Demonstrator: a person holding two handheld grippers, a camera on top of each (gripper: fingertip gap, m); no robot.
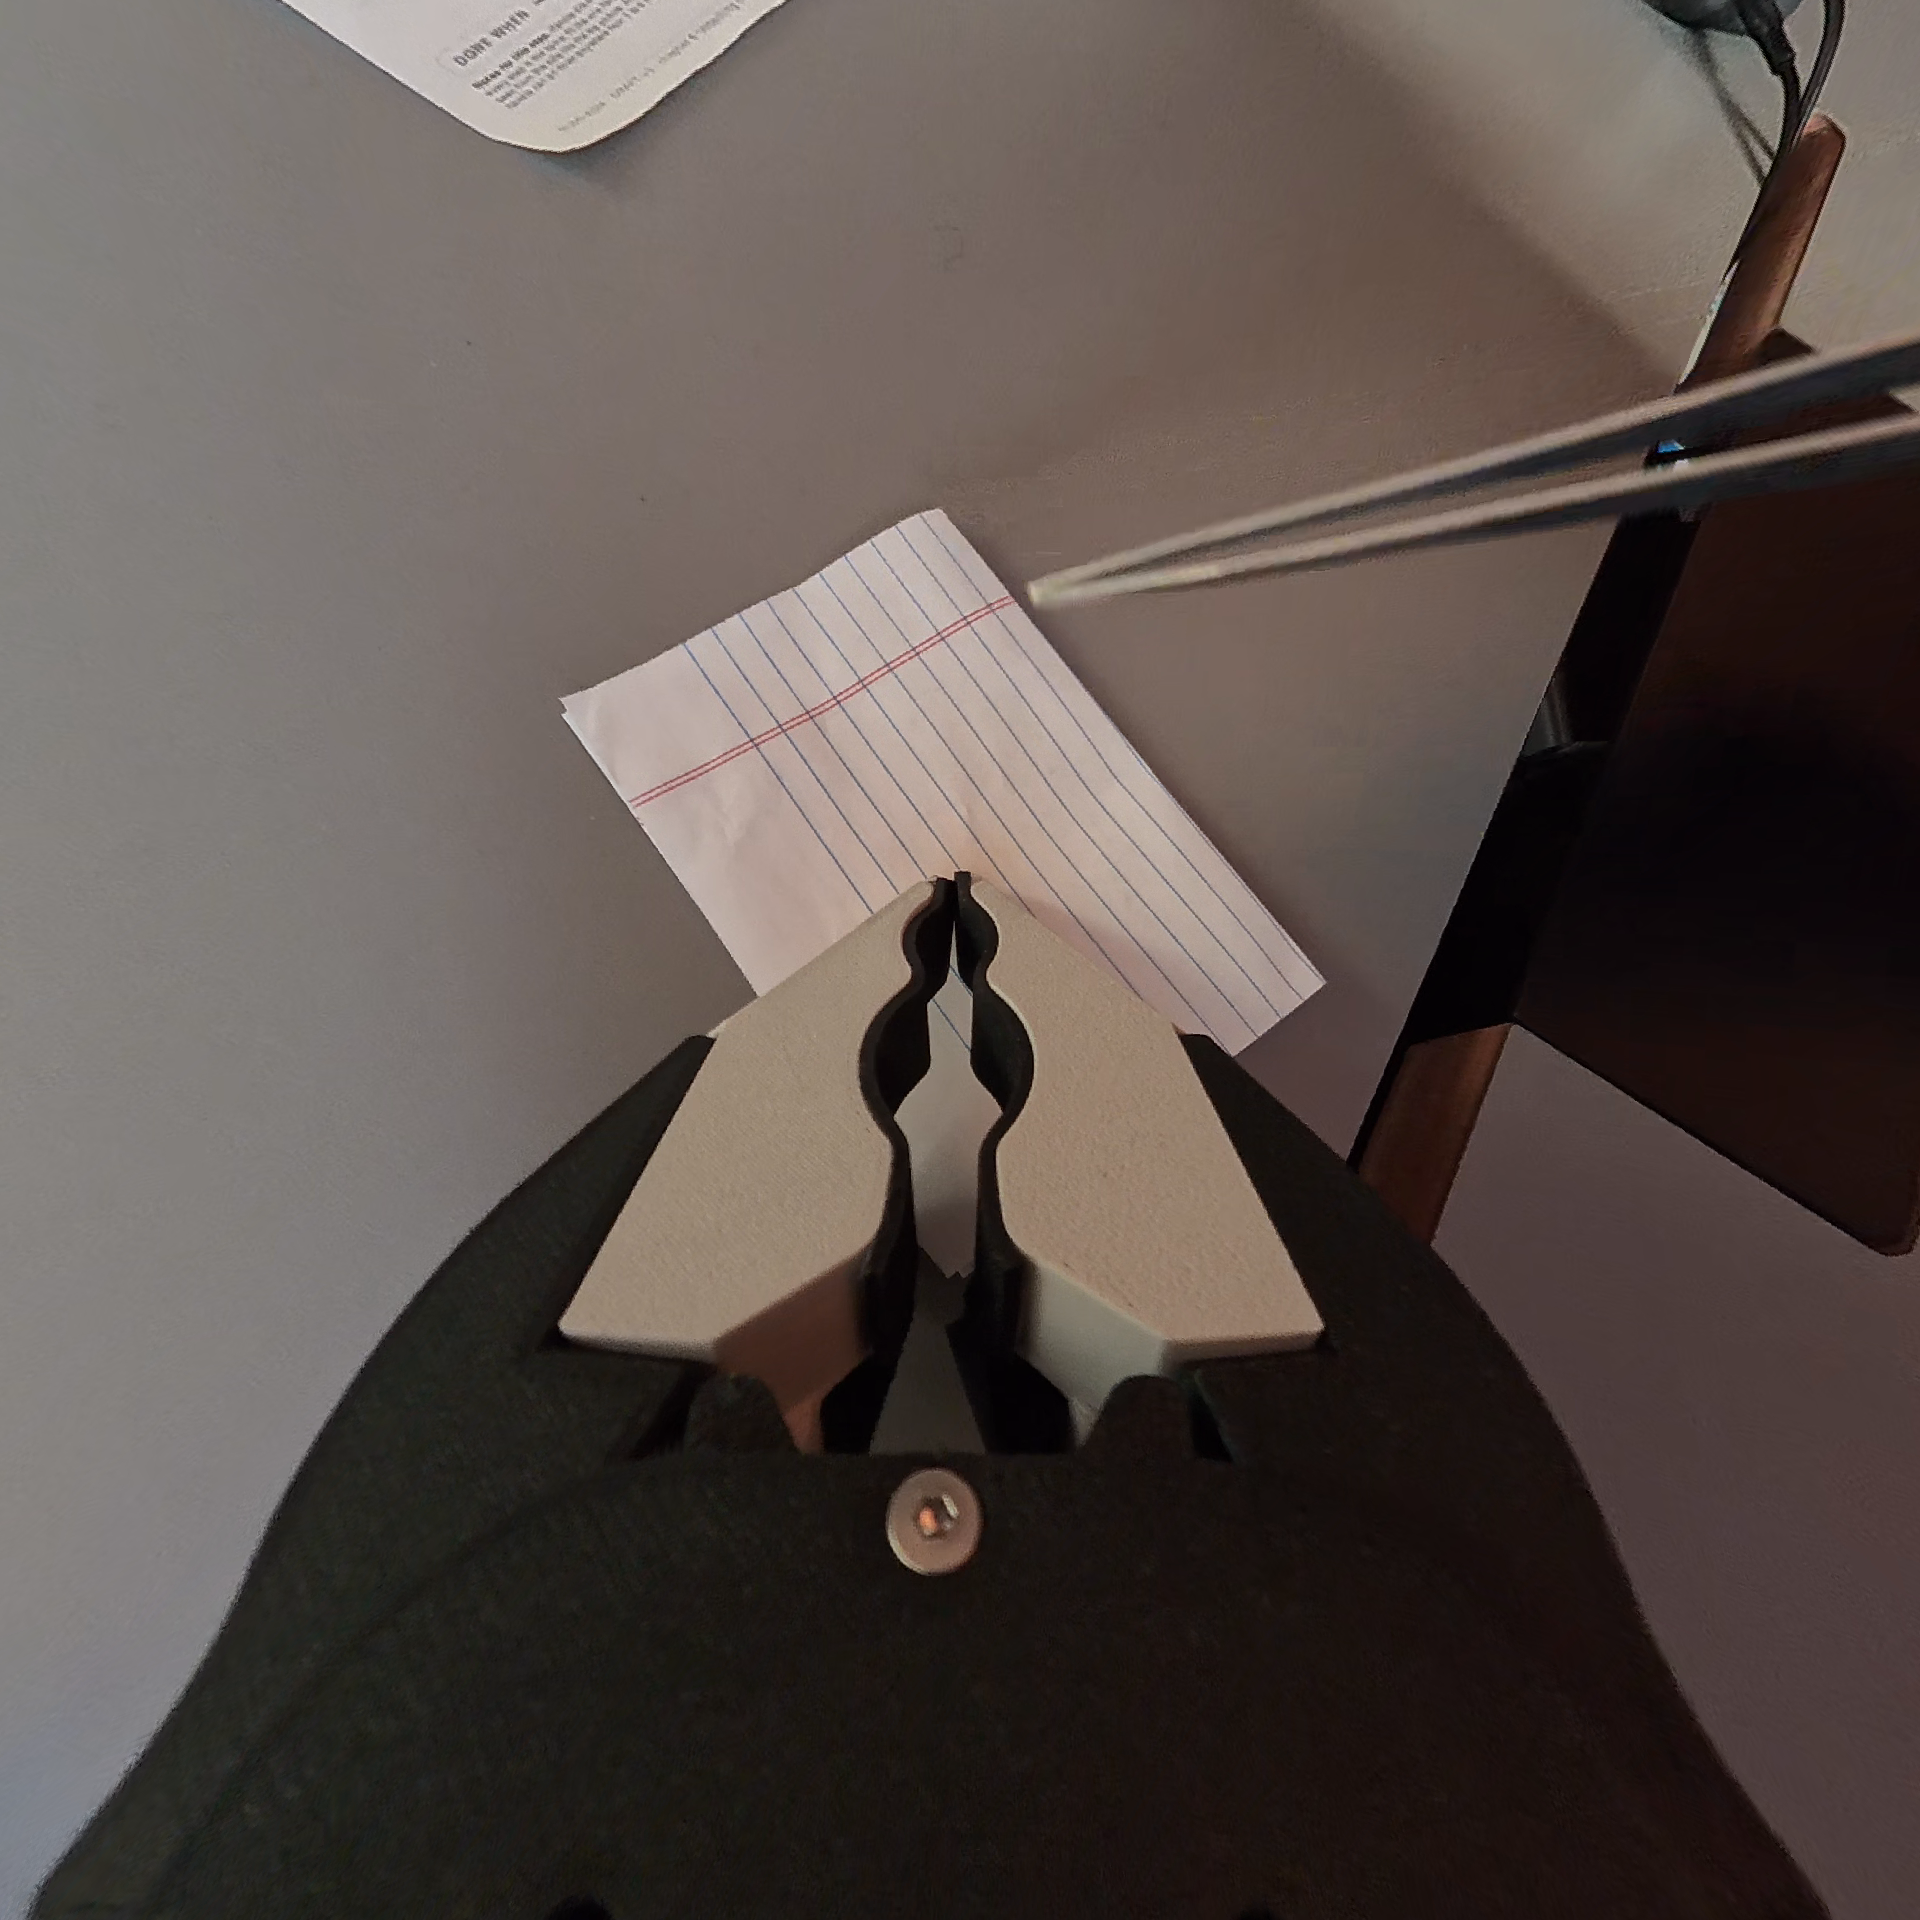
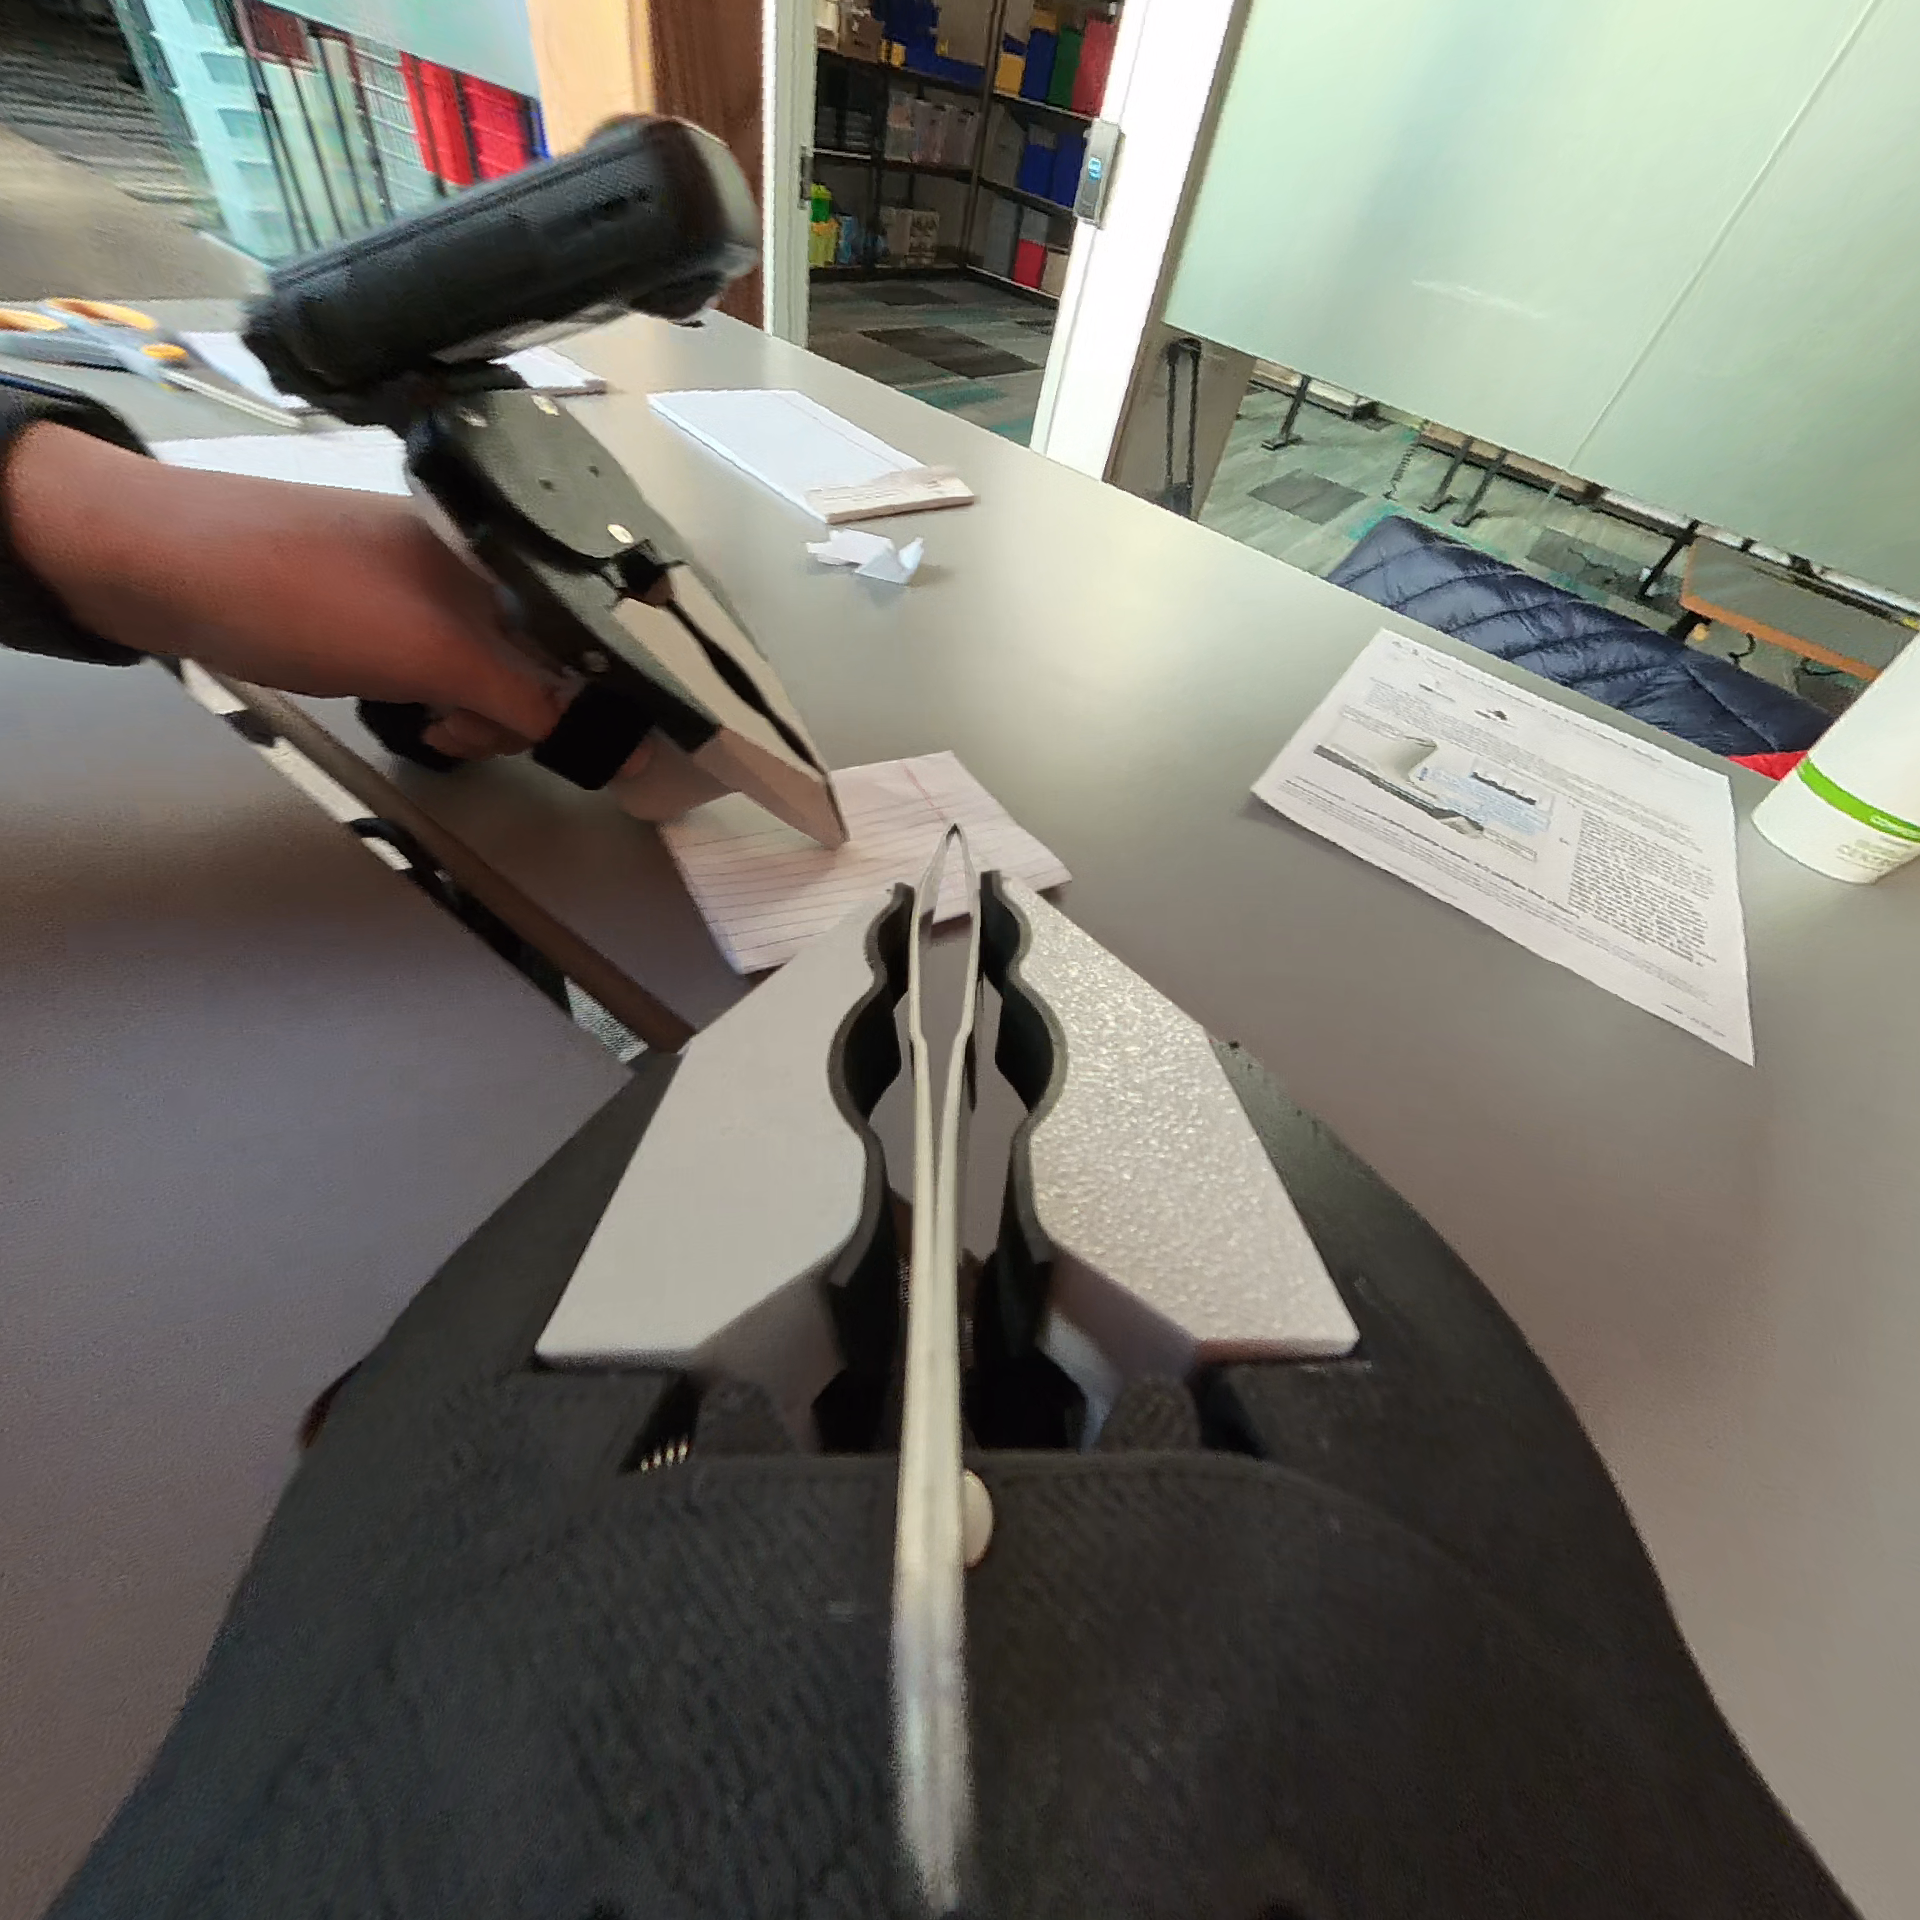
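Left gripper (image 1: pixel 954 883), fingers pressed together, tips down on the folded lined paper (image 1: pixel 914 748) lying flat on the grey table (image 1: pixel 312 623). Right gripper (image 2: pixel 945 883) clamped on metal tweezers (image 2: pixel 940 1195); tweezer tips hover just above the paper's near edge, close to the left gripper's tips. Printed sheet (image 2: pixel 1538 831) and white bottle (image 2: pixel 1860 790) sit well apart to the right. Small paper scrap (image 2: pixel 873 556) farther back.

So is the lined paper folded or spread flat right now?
Folded. The lined paper lies flat on the table, showing doubled layered edges at its left corner; the left claw presses on it.
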